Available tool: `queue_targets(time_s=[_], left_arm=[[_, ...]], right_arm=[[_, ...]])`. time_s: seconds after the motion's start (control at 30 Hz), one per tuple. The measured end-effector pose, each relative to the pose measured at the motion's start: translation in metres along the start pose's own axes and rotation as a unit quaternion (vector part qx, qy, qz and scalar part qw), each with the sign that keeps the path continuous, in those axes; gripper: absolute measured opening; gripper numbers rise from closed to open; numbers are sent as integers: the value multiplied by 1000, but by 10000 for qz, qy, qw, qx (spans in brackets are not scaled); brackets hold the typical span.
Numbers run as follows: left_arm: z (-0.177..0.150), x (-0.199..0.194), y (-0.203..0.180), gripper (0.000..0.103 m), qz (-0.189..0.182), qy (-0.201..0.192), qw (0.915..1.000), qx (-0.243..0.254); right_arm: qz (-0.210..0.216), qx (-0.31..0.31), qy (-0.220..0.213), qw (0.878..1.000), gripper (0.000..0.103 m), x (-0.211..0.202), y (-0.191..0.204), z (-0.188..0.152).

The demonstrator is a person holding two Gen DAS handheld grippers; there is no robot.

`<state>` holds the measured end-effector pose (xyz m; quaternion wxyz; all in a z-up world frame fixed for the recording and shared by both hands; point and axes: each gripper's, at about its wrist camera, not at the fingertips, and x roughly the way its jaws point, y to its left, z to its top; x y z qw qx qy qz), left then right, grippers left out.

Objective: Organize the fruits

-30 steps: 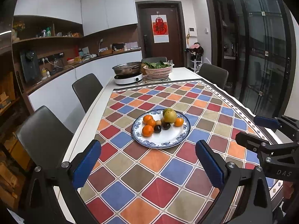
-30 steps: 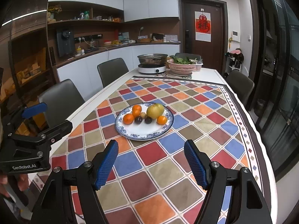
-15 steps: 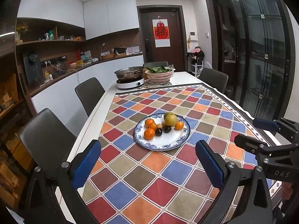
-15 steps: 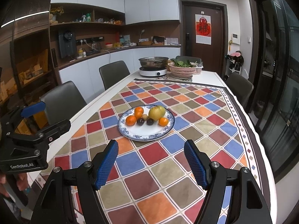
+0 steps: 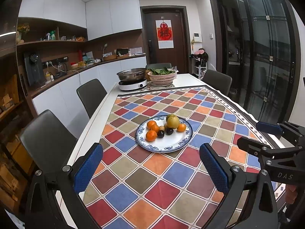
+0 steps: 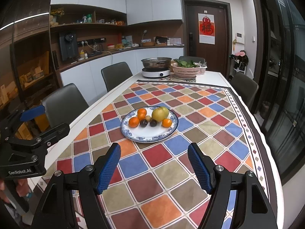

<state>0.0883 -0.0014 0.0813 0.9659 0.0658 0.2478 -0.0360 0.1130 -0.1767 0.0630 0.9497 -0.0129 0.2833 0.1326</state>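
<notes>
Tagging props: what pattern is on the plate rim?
Blue floral band on white, all round the plate rim. Clearest in the right wrist view.

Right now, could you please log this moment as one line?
phase: approach | left tool: open, empty | right tool: open, empty | fruits: all on plate

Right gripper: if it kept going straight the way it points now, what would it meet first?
Probably the checked tablecloth just short of the plate. The right gripper is open, nothing between its fingers; depth is unclear.
</notes>
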Motion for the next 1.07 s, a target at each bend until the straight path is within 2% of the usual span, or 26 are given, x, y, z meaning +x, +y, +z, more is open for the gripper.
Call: queue_targets(time_s=[0.43,1.07], left_arm=[[1,-5,0,103,-141,-41,9998,-108],[-3,-1,4,103,33,6,9998,-202]], right_arm=[[20,15,12,10000,73,-1,-2,-2],[12,16,42,10000,73,-1,-4,-5]])
